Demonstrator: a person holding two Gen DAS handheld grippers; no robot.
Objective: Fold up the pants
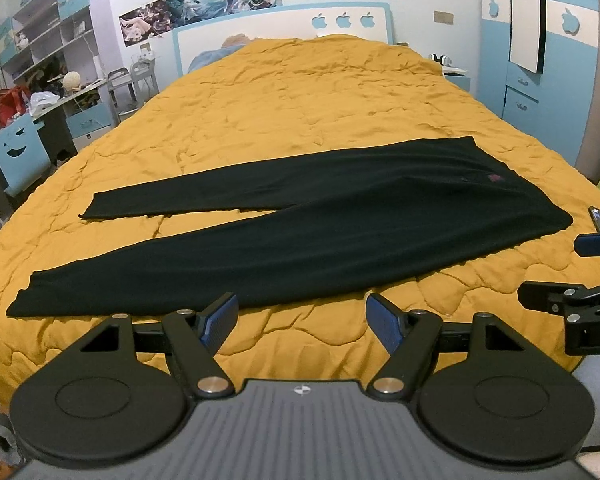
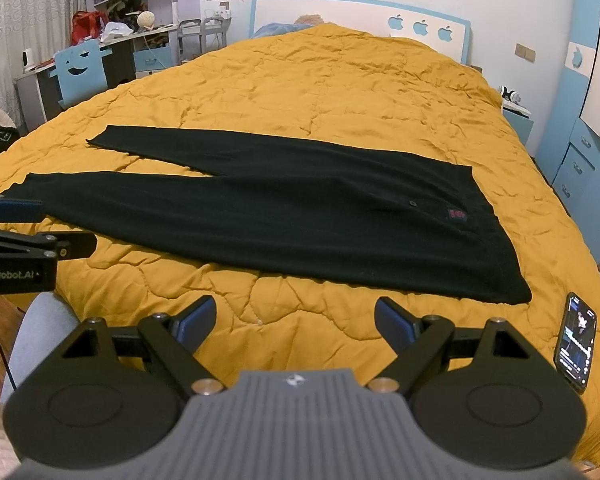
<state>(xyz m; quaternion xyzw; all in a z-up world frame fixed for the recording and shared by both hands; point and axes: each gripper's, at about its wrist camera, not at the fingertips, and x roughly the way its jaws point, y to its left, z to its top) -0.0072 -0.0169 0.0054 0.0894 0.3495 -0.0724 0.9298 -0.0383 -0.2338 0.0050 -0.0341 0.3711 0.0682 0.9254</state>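
Black pants (image 1: pixel 300 224) lie flat across the yellow quilt (image 1: pixel 300 92), waistband to the right, both legs stretched left and slightly spread. In the right wrist view the pants (image 2: pixel 300 220) show a small red patch near the waist. My left gripper (image 1: pixel 302 320) hovers open over the quilt just short of the near leg, nothing between its fingers. My right gripper (image 2: pixel 296 320) also stands open over bare quilt (image 2: pixel 300 80), short of the pants' near edge. Each gripper shows at the side edge of the other's view.
A phone (image 2: pixel 576 340) with its screen lit lies on the quilt at the near right, past the waistband. A blue and white headboard (image 1: pixel 284 32) ends the bed. A desk with a blue chair (image 1: pixel 18 152) stands left, blue wardrobes (image 1: pixel 540 60) right.
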